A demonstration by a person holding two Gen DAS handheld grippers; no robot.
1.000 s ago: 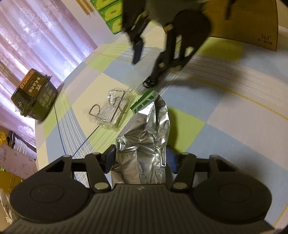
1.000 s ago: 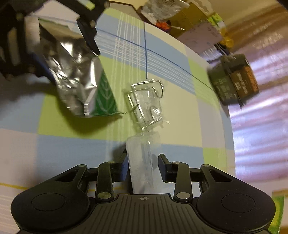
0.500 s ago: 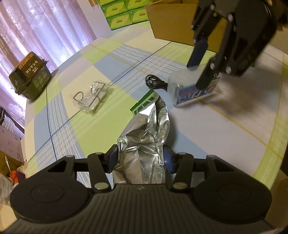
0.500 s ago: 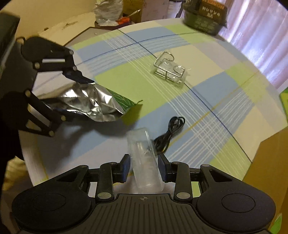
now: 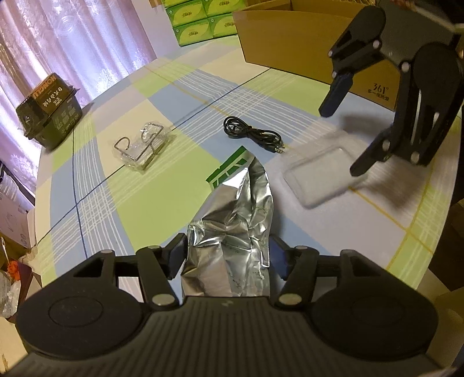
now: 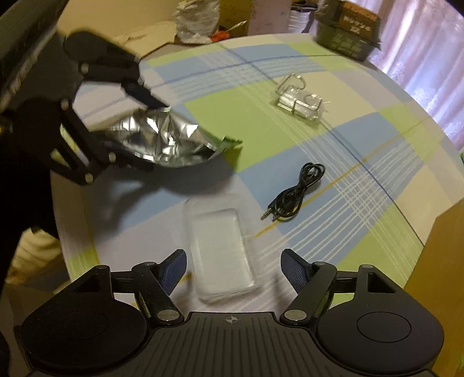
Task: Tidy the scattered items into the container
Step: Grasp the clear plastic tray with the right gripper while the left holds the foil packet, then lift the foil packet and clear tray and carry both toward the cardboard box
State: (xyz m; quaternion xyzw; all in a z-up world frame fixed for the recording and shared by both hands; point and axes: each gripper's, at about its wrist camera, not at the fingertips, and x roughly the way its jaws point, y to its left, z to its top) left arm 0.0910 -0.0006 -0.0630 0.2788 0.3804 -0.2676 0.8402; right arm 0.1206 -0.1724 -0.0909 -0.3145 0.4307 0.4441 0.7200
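Note:
My left gripper [image 5: 227, 255] is shut on a crumpled silver foil bag [image 5: 235, 226] with a green printed end, held above the checked tablecloth. In the right wrist view the same bag [image 6: 162, 142] hangs from the left gripper [image 6: 145, 133] at the left. My right gripper [image 6: 233, 261] is open, its blue pads wide apart. A clear plastic case [image 6: 220, 252], blurred, lies flat below and between the pads. From the left wrist view the right gripper [image 5: 345, 139] hovers over that case [image 5: 319, 177]. The cardboard box [image 5: 290, 37] stands at the table's far side.
A coiled black cable [image 5: 252, 136] and a wire holder in clear wrap [image 5: 142, 145] lie mid-table. A dark tin [image 5: 49, 107] sits at the far left edge. Green cartons [image 5: 197, 20] are stacked behind. The round table's edge [image 5: 429, 246] runs close on the right.
My right gripper has opened and let go of the clear case, which now lies on the cloth. The left gripper still holds the foil bag and has drawn back a little.

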